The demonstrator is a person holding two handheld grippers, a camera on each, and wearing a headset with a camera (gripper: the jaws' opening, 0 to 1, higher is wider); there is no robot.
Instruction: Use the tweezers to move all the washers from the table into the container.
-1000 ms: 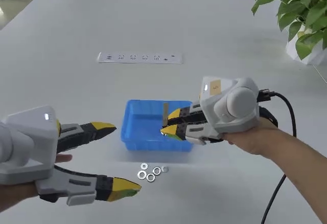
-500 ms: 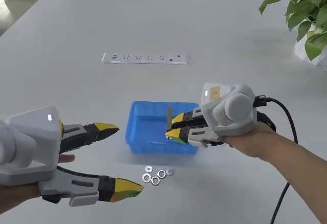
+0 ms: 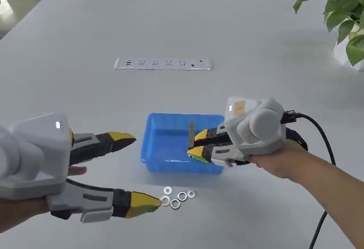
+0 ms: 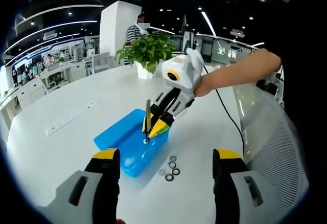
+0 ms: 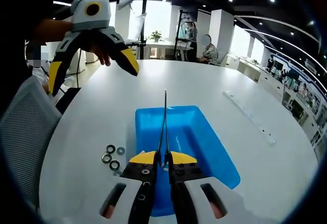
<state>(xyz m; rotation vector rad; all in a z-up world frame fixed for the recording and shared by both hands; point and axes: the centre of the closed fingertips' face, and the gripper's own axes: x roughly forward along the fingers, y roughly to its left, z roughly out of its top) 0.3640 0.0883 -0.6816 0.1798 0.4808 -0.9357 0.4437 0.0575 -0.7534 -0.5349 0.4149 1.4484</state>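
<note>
Several metal washers (image 3: 177, 196) lie in a cluster on the white table, just in front of the blue container (image 3: 165, 152). My right gripper (image 3: 196, 146) is shut on the thin tweezers (image 3: 191, 132) and holds them over the container's right half. In the right gripper view the tweezers (image 5: 164, 121) run forward from the gripper (image 5: 162, 158) above the container (image 5: 194, 147), with the washers (image 5: 111, 157) to the left. My left gripper (image 3: 137, 172) stands open, its lower fingertip close to the washers. I cannot tell whether the tweezers' tips hold a washer.
A white power strip (image 3: 163, 64) lies farther back on the table. A potted plant (image 3: 341, 10) stands at the far right corner. A cable (image 3: 318, 141) trails from the right gripper over the table's right side.
The head view has shifted a little. Both grippers, the tweezers and the washers keep their places relative to the container.
</note>
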